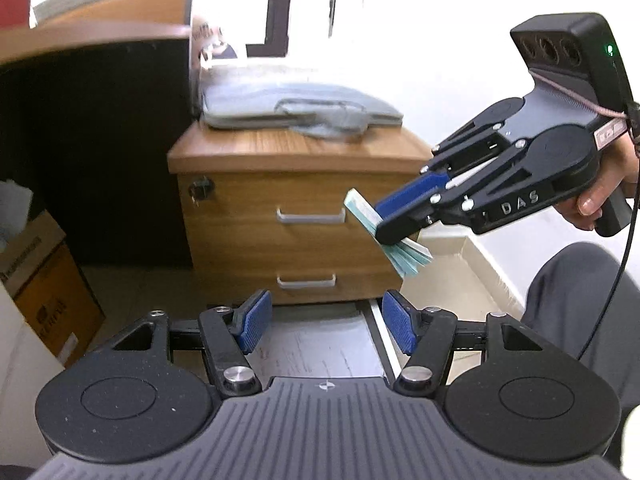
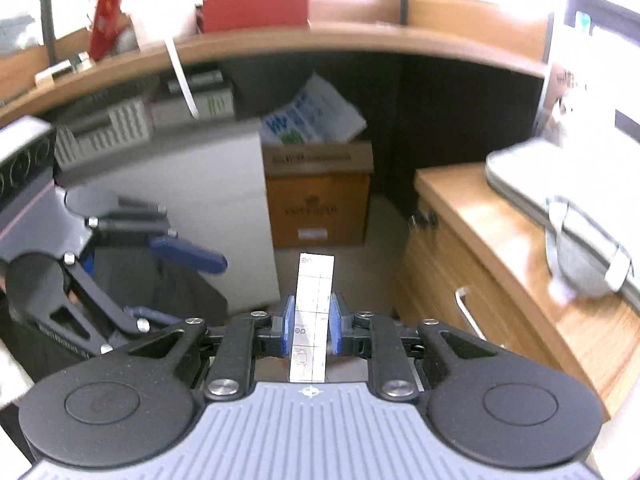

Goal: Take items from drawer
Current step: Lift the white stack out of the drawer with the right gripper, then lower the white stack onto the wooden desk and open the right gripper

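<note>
My right gripper (image 1: 390, 216) is shut on a small stack of teal-edged paper packets (image 1: 404, 256) and holds it in the air in front of the wooden drawer cabinet (image 1: 288, 208). In the right wrist view the stack (image 2: 314, 308) shows as a white printed strip clamped between the blue pads (image 2: 335, 328) of my right gripper (image 2: 311, 330). My left gripper (image 1: 326, 322) is open and empty, low over the pulled-out bottom drawer (image 1: 320, 344), whose grey floor shows between its fingers. The left gripper (image 2: 168, 276) also shows open in the right wrist view.
A grey laptop bag (image 1: 296, 108) lies on the cabinet top. Two upper drawers with white handles (image 1: 311, 216) are shut. Cardboard boxes (image 1: 44, 280) stand on the floor at left, under a curved desk (image 2: 320, 40). The person's knee (image 1: 580, 304) is at right.
</note>
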A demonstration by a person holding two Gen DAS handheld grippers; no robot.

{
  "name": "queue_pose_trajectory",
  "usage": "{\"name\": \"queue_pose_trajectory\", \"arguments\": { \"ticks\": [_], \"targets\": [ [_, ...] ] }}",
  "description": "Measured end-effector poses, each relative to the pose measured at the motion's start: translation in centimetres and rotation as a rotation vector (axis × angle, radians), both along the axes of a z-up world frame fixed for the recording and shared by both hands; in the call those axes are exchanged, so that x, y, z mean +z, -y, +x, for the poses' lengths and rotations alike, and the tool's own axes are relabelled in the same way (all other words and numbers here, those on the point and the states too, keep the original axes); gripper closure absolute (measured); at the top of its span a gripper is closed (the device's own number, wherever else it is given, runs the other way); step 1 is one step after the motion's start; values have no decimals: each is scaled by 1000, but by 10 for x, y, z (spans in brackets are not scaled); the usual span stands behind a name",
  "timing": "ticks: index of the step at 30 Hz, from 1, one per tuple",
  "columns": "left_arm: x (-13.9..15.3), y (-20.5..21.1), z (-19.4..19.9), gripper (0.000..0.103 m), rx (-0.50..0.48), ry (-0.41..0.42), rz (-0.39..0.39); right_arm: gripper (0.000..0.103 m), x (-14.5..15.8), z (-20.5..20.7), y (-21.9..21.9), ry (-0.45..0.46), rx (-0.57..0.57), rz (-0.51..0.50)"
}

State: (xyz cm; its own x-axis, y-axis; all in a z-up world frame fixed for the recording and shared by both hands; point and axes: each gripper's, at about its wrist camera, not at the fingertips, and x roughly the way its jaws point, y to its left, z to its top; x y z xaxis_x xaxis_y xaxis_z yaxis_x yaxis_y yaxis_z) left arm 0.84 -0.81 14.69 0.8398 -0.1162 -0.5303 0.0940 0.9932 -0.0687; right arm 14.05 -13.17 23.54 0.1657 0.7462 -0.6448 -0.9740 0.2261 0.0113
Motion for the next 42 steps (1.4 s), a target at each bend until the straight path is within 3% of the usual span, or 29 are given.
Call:
{"name": "queue_pose_trajectory", "arguments": {
  "ticks": [10, 19, 26, 33, 42],
  "targets": [
    [68, -13, -75, 35, 208, 151, -11, 82, 76, -53, -38, 19, 110, 134],
    [111, -50, -148, 33, 474, 212, -18, 82, 127, -99, -119, 33, 276, 214],
    [134, -71, -209, 32, 608, 304, -28, 81, 145, -135, -185, 8, 356, 254],
    [153, -77, -251, 28, 723, 427, 14, 81, 151, -167, -239, 3, 420, 251],
    [161, -89, -276, 26, 793, 417, 70, 81, 139, -197, -310, 38, 458, 196]
  ]
}}
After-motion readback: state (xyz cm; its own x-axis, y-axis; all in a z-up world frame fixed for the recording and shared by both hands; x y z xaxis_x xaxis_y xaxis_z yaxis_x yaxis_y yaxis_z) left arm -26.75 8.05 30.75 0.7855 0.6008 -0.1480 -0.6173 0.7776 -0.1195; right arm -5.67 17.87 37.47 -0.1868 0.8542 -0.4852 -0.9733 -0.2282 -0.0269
